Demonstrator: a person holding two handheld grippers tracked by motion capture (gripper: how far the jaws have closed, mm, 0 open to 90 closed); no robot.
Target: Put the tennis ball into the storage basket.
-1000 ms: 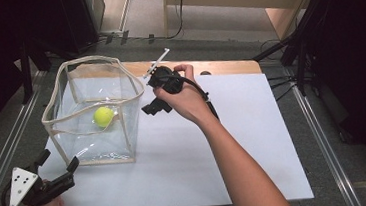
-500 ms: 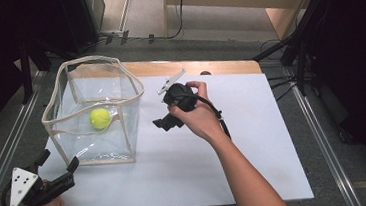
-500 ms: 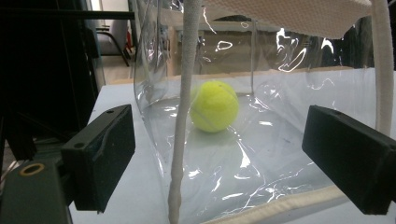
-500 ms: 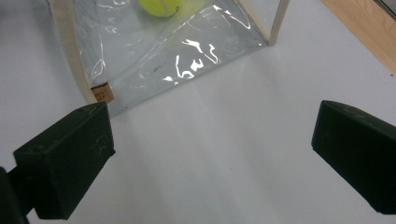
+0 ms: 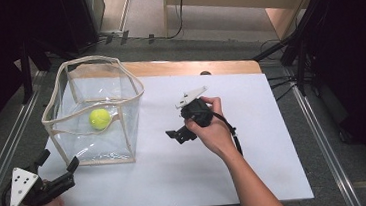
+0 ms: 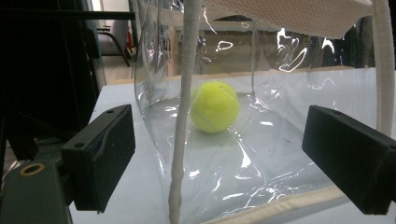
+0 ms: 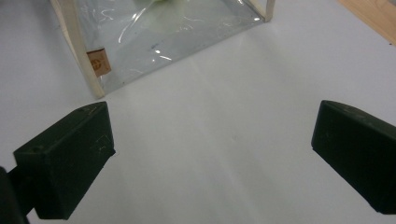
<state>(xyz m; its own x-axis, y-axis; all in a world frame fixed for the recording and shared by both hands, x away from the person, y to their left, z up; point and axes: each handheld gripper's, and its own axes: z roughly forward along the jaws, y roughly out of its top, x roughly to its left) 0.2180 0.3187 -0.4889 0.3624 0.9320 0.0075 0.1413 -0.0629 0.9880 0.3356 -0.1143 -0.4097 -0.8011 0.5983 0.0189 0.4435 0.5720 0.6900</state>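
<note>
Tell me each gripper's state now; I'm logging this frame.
Left gripper: open, holding nothing, facing the clear bag.
Right gripper: open, holding nothing.

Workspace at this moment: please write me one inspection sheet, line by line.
Surface: white board on a wooden table.
Job's things: yellow tennis ball inside clear bag, bag upright with its top open.
Clutter: nothing seen.
Grippers: left gripper open, at the bag's near corner; right gripper open and empty, over the board right of the bag.
Cables: black cable trailing from right gripper.
Surroundings: grey floor, dark stands.
</note>
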